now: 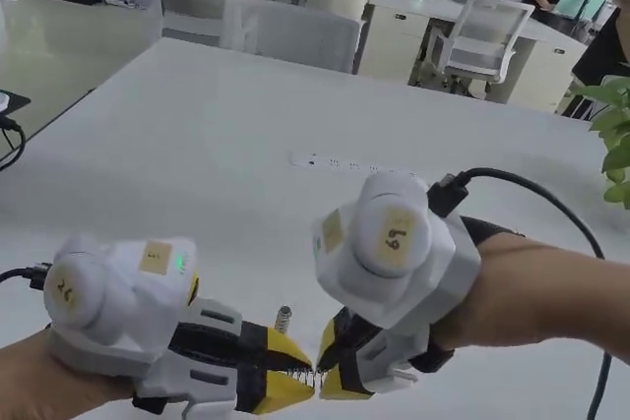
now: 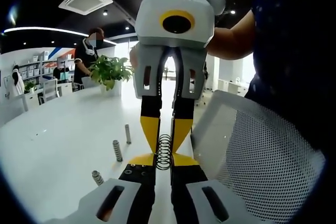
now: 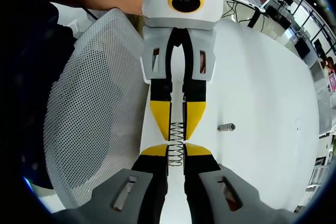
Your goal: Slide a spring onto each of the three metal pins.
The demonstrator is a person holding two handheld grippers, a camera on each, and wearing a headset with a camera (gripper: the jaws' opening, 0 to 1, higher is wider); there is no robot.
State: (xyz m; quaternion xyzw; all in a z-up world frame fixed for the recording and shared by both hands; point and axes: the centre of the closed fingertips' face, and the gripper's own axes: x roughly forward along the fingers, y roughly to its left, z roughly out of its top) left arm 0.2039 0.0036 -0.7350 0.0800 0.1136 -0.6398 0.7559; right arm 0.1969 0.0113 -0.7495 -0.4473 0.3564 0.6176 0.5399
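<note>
A small steel spring [image 1: 305,373] spans the gap between my two grippers, which meet tip to tip near the table's front edge. My left gripper [image 1: 293,383] is shut on one end of the spring [image 2: 164,150]. The right gripper [image 1: 328,366] is shut on the other end [image 3: 177,142]. Three short metal pins stand on the white table left of the jaws in the left gripper view: a thin bare-looking pin [image 2: 127,134], a coiled one [image 2: 117,150], and another coiled one [image 2: 97,177]. One pin [image 1: 283,319] rises just behind the grippers.
A white mesh chair back [image 2: 252,145] stands close to the near table edge. The table [image 1: 246,145] has a socket strip [image 1: 335,161] at its middle. Chairs [image 1: 290,34], a potted plant [image 2: 107,72] and people stand beyond it.
</note>
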